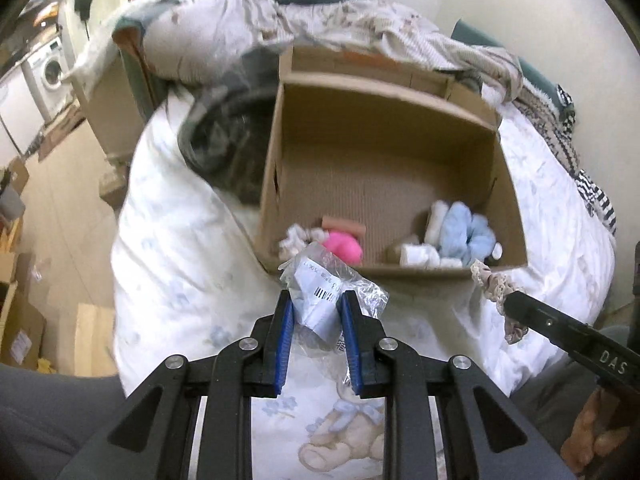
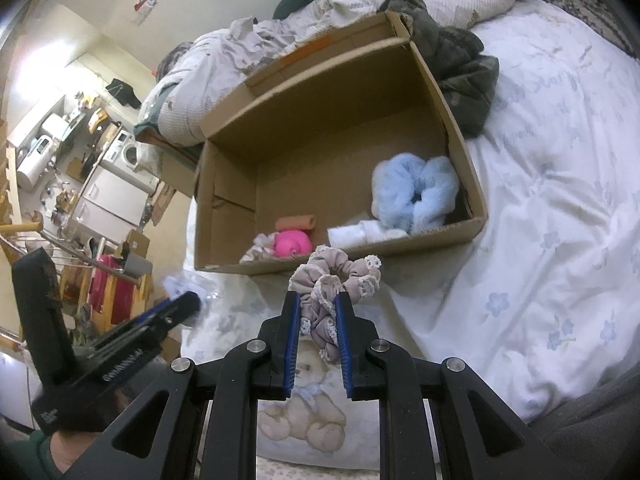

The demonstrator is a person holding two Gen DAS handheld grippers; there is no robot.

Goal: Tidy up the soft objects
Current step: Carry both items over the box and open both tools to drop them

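Note:
An open cardboard box [image 1: 276, 168] [image 2: 476, 216] sits on the bed. Inside lie a fluffy blue scrunchie [image 1: 464, 232] [image 2: 416, 188], a pink soft object [image 1: 342, 247] [image 2: 292, 243], white rolls [image 1: 420, 256] [image 2: 360, 234] and a peach roll [image 2: 296, 222]. My left gripper [image 1: 316, 300] is shut on a clear plastic bag with a white label [image 1: 324, 284], just before the box's near wall. My right gripper [image 2: 318, 300] is shut on a beige lace-trimmed scrunchie [image 2: 336, 272], also just before the near wall; it shows in the left wrist view [image 1: 496, 284].
The bed has a white quilt [image 2: 540, 200] with blue flowers and a teddy bear print. Dark clothing [image 2: 460, 64] and crumpled bedding [image 1: 360, 20] lie behind and beside the box. Left of the bed are floor, boxes and a washing machine [image 1: 50, 68].

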